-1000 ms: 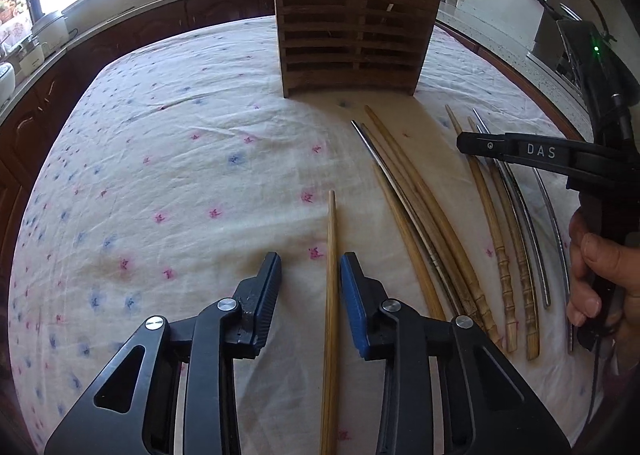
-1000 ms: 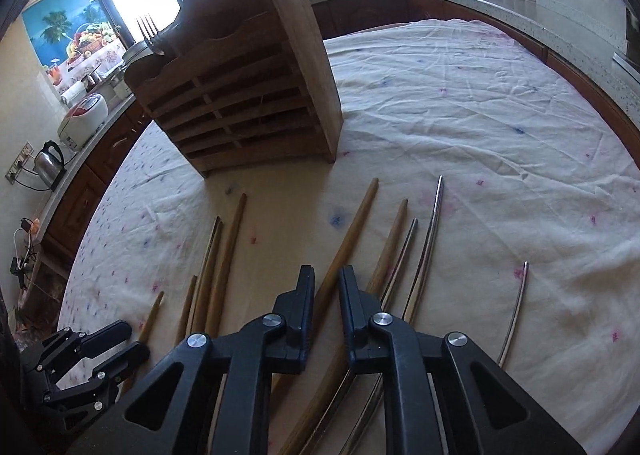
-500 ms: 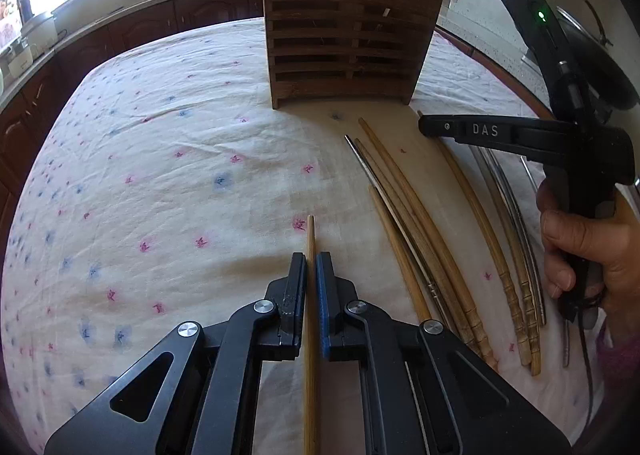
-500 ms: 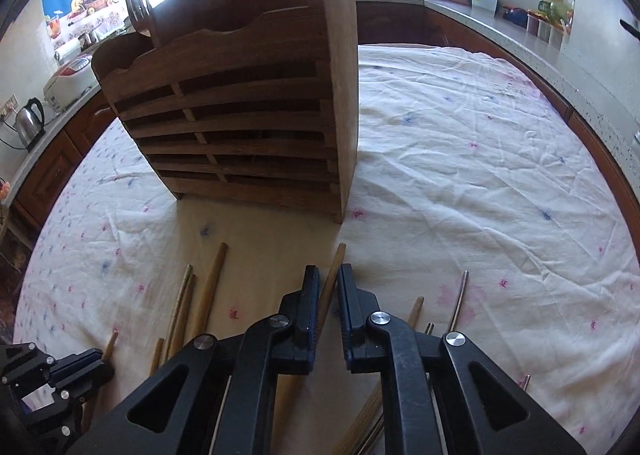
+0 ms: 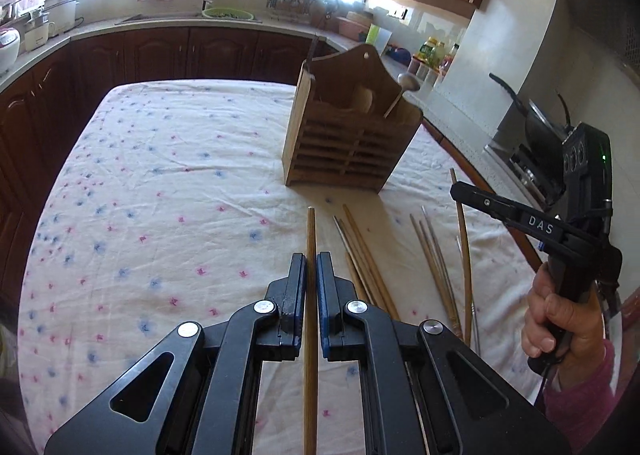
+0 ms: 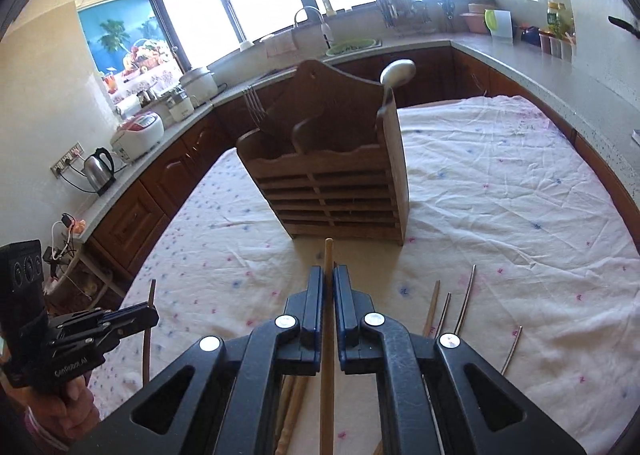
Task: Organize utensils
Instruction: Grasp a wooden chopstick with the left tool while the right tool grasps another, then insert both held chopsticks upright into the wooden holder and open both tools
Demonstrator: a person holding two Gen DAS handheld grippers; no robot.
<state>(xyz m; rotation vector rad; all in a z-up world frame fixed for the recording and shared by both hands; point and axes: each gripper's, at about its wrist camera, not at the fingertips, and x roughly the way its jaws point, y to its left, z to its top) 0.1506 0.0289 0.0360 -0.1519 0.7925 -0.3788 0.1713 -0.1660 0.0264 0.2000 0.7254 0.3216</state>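
My left gripper (image 5: 311, 259) is shut on a wooden chopstick (image 5: 311, 229) that sticks out ahead of its fingers, lifted above the flowered tablecloth (image 5: 160, 215). My right gripper (image 6: 329, 271) is shut on another wooden chopstick (image 6: 329, 253), which points at the wooden utensil holder (image 6: 332, 191). The holder (image 5: 348, 143) stands upright at the far middle of the table and has a spoon (image 6: 398, 71) and a fork (image 6: 254, 103) in it. Several loose wooden chopsticks (image 5: 366, 255) and metal ones (image 6: 466, 301) lie on the cloth between the two grippers.
Dark cabinets and a grey counter (image 6: 520, 55) wrap around the table, with a rice cooker (image 6: 138, 131), a kettle (image 6: 98, 165) and a sink (image 5: 228, 13). A pan on a stove (image 5: 540, 123) sits beyond the table's right edge. A hand (image 5: 560, 319) holds the right gripper's handle.
The left jaws closed on the chopstick that lay between them. Both grippers then rose, lifting their chopsticks off the cloth, and the right one tilted up away from the holder.
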